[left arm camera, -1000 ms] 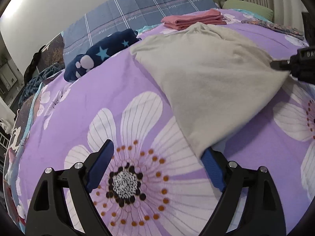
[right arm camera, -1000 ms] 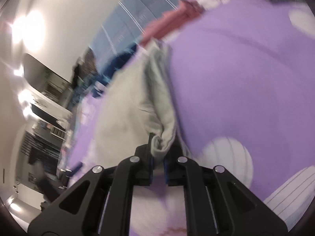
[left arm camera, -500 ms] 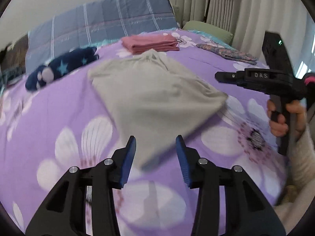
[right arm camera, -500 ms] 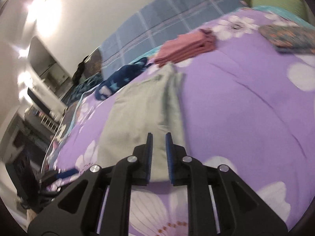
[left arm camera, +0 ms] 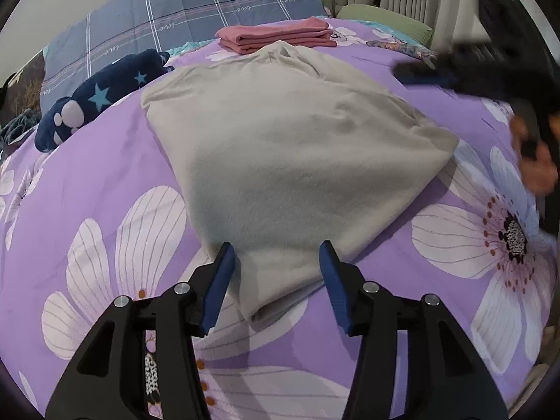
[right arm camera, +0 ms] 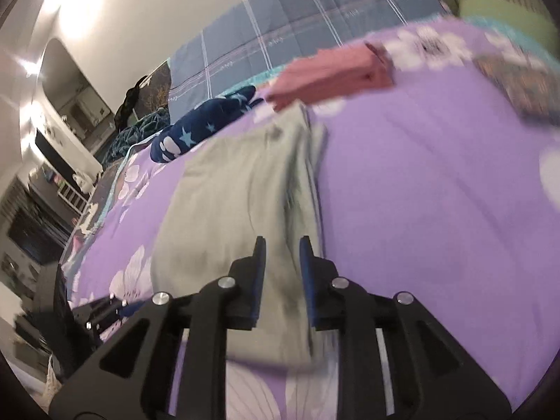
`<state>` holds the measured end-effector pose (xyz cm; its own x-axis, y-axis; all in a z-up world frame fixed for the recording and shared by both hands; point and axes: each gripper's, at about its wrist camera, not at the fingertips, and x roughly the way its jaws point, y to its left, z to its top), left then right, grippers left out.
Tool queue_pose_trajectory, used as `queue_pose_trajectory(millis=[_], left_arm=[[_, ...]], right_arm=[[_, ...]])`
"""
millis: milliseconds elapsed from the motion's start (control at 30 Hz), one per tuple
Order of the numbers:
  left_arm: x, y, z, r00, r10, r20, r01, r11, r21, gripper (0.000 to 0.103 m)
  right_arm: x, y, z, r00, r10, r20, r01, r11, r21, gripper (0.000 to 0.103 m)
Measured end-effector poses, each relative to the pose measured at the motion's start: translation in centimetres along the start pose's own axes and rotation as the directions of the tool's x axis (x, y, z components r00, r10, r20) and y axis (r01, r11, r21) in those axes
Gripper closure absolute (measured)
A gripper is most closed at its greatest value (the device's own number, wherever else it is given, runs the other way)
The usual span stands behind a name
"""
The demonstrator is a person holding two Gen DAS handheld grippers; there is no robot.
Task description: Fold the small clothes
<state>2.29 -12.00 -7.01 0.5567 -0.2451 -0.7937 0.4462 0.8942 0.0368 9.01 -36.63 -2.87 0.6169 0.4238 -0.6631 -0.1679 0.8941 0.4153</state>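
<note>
A grey garment (left arm camera: pixel 287 147) lies folded flat on the purple flowered bedspread (left arm camera: pixel 87 175). My left gripper (left arm camera: pixel 276 245) hovers at its near corner. Its jaws are opening, with the corner between them, and the blue pads do not press on the cloth. My right gripper (right arm camera: pixel 282 239) is lifted above the garment's right edge (right arm camera: pixel 238 203). Its jaws are opening too, with nothing between them. In the left wrist view the right gripper (left arm camera: pixel 402 70) is a dark blur at the right, held by a hand (left arm camera: pixel 535 164).
A folded pink stack (left arm camera: pixel 276 36) sits just behind the grey garment. A navy star-patterned piece (left arm camera: pixel 101 101) lies at the left. A patterned cloth (left arm camera: pixel 402 47) and a green pillow (left arm camera: pixel 385 22) are at the back right, with a blue plaid quilt (left arm camera: pixel 196 3) behind.
The right gripper let go of the grey garment's edge and rose away from it. The left gripper's jaws narrowed and came over the garment's near corner. The garment now lies flat.
</note>
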Motion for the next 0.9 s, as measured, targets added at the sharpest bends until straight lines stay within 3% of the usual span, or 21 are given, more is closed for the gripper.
queue_pose_trajectory(millis=[133, 233, 367, 433, 533, 633, 733, 833, 900], left_arm=[[-0.1, 0.6, 0.0, 0.999, -0.031, 0.015, 0.032, 0.998, -0.047, 0.049], [-1.2, 2.0, 0.7, 0.995, -0.096, 0.04, 0.1, 0.989, -0.113, 0.049], [-2.0, 6.4, 3.9, 0.991, -0.049, 0.122, 0.069, 0.983, -0.17, 0.044], [-0.4, 9.7, 6.0, 0.991, -0.04, 0.129, 0.069, 0.971, -0.229, 0.044], [3.8, 14.5, 8.4, 0.99, -0.081, 0.116, 0.117, 0.929, -0.351, 0.044], [7.1, 16.8, 10.3, 0.986, -0.13, 0.105, 0.161, 0.903, -0.398, 0.044], [9.8, 17.7, 12.3, 0.985, -0.143, 0.095, 0.17, 0.9, -0.401, 0.045], [10.7, 18.1, 14.1, 0.982, -0.155, 0.104, 0.184, 0.902, -0.391, 0.087], [10.2, 18.3, 14.7, 0.978, -0.165, 0.125, 0.202, 0.899, -0.389, 0.091]], right_arm=[[4.3, -0.4, 3.0, 0.997, -0.012, -0.072, 0.013, 1.0, 0.008, 0.079], [6.8, -0.8, 4.5, 0.995, -0.026, -0.099, 0.028, 0.999, 0.019, 0.077], [7.9, -0.2, 5.4, 0.996, -0.018, -0.092, 0.019, 1.0, 0.01, 0.072], [8.2, -0.1, 5.5, 0.996, -0.021, -0.09, 0.022, 1.0, 0.005, 0.072], [8.5, -0.3, 5.6, 0.995, -0.013, -0.095, 0.014, 1.0, 0.01, 0.071], [8.7, -0.7, 5.8, 0.994, 0.005, -0.107, -0.004, 1.0, 0.016, 0.07], [9.1, -1.0, 6.5, 0.993, 0.018, -0.118, -0.016, 1.0, 0.021, 0.069], [9.8, -1.1, 7.2, 0.993, 0.022, -0.12, -0.018, 0.999, 0.03, 0.069], [10.6, -1.2, 7.8, 0.992, 0.019, -0.121, -0.015, 0.999, 0.035, 0.07]])
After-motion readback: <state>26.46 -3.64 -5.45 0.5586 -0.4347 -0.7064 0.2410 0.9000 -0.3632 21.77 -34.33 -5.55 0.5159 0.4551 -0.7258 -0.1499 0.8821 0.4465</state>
